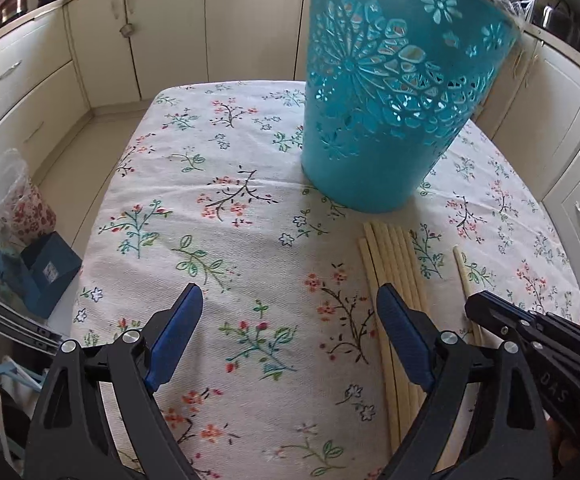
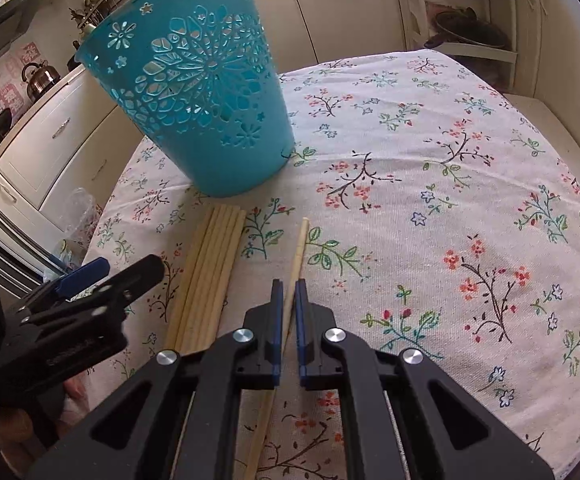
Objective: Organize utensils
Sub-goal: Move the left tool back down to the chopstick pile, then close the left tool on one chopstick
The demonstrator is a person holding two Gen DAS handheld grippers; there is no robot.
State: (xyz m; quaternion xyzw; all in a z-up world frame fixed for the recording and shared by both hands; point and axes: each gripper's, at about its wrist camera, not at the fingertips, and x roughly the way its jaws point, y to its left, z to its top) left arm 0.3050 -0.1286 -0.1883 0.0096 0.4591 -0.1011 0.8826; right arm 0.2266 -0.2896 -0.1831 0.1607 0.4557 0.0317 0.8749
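Floral-clothed bench (image 2: 430, 184): single pale wooden chopstick (image 2: 298, 246) pinched between right gripper (image 2: 288, 286) jaws, long axis pointing ahead toward perforated teal plastic bucket (image 2: 193, 96); left gripper (image 1: 287, 312) jaws spread, empty.

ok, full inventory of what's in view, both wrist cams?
basket: one, teal, cut-out flower pattern, standing at the table's far side
chopstick bundle: several, pale wood, lying side by side just in front of the basket
single chopstick: one, pale wood, apart to the right of the bundle
tablecloth: one, white with floral print, covering the table
kettle: one, metallic, on the counter behind
left gripper: black with blue pads, open, holding nothing
right gripper: black with blue pads, closed around the single chopstick
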